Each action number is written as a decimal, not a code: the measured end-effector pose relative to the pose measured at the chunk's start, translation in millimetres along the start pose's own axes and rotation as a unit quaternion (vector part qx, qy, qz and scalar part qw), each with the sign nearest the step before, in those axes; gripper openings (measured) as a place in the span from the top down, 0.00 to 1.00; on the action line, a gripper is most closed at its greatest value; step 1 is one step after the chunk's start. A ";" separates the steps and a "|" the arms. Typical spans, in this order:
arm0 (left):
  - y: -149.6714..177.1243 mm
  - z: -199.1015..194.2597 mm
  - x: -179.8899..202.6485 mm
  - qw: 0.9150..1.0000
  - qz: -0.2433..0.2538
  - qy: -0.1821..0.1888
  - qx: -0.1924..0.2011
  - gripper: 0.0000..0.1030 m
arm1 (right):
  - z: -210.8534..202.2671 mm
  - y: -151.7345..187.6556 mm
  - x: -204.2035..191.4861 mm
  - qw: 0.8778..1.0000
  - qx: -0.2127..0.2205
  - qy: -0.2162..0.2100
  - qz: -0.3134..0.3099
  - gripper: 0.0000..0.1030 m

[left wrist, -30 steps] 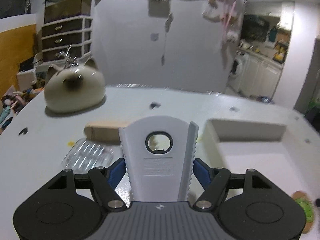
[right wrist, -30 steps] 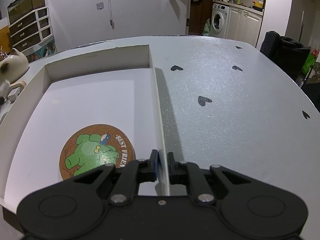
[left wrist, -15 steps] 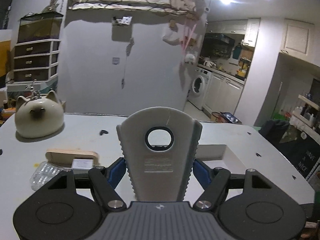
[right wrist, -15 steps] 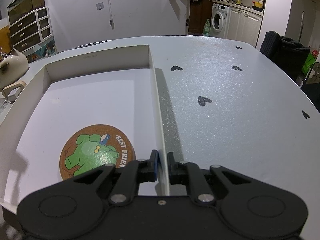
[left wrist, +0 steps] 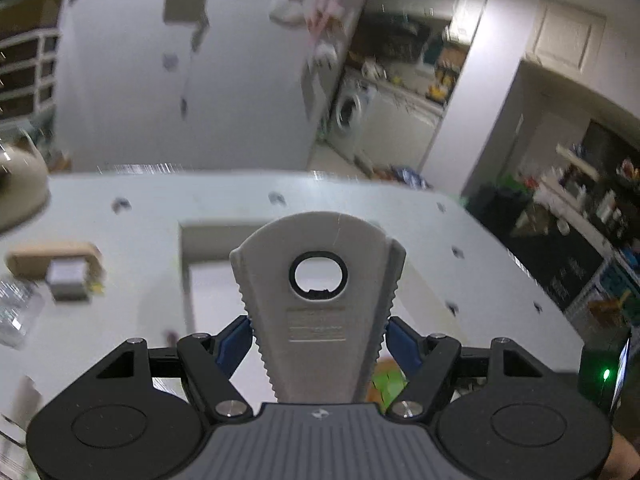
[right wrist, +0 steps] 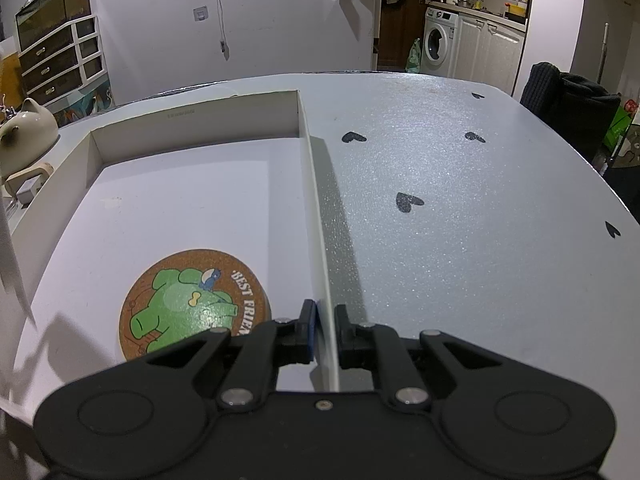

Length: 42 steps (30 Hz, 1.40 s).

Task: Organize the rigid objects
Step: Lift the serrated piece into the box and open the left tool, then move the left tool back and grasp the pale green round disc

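The left gripper (left wrist: 318,330) has its blue pads pressed on both toothed sides of a grey, fan-shaped plastic jar opener (left wrist: 318,280). This opener is matte, with a round hole ringed in black near its wide end. Its long axis runs away from the camera, the wide rounded end pointing forward and the narrow end toward the gripper body. It is held above the table, over the near part of the shallow white cardboard box (right wrist: 192,184).

The right gripper (right wrist: 323,330) is nearly closed and pinches the thin right wall of this box. Inside the box, near that gripper, a round cork coaster (right wrist: 192,304) with a green cartoon print lies flat.

The white table (right wrist: 460,200) has a fine glittery texture and small black hearts. Left of the box stand a cream ceramic cat-shaped pot (right wrist: 28,136) and a flat light wooden piece (left wrist: 52,260). Behind the table there are a white wall and a washing machine (right wrist: 438,42).
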<state>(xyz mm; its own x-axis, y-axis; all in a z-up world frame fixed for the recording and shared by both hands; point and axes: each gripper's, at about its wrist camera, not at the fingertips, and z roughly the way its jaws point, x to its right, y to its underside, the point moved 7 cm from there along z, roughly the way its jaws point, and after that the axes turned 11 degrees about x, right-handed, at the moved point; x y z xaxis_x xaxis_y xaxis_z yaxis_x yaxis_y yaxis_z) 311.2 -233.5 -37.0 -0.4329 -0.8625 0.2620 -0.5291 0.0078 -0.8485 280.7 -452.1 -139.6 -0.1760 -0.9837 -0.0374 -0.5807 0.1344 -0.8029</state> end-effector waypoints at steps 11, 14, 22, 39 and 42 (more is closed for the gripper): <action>34.1 37.9 -5.2 0.998 0.017 -0.028 -0.055 0.29 | -0.5 0.1 0.4 1.000 0.000 -0.001 -0.001 0.90; 37.4 41.9 -5.2 0.997 0.019 -0.035 -0.060 0.29 | -0.5 0.1 0.4 1.000 0.000 0.000 -0.001 0.90; 51.0 57.2 -10.0 0.995 0.022 -0.053 -0.076 0.25 | -0.4 0.1 0.4 1.000 0.000 0.000 -0.001 0.90; 62.0 36.4 -4.1 0.995 0.050 -0.033 -0.077 0.02 | -0.6 0.0 0.4 1.000 0.001 0.000 0.001 0.90; 59.9 23.1 -1.6 0.996 0.062 -0.026 -0.067 0.01 | -0.5 -0.1 0.5 1.000 0.001 -0.001 0.001 0.90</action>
<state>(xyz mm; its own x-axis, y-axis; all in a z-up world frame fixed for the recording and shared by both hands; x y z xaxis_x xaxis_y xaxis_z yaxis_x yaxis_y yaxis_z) 297.0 -243.3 -98.9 -0.4646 -0.8755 0.1329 -0.5685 0.1798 -0.8028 280.2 -452.5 -139.2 -0.1761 -0.9835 -0.0403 -0.5792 0.1366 -0.8037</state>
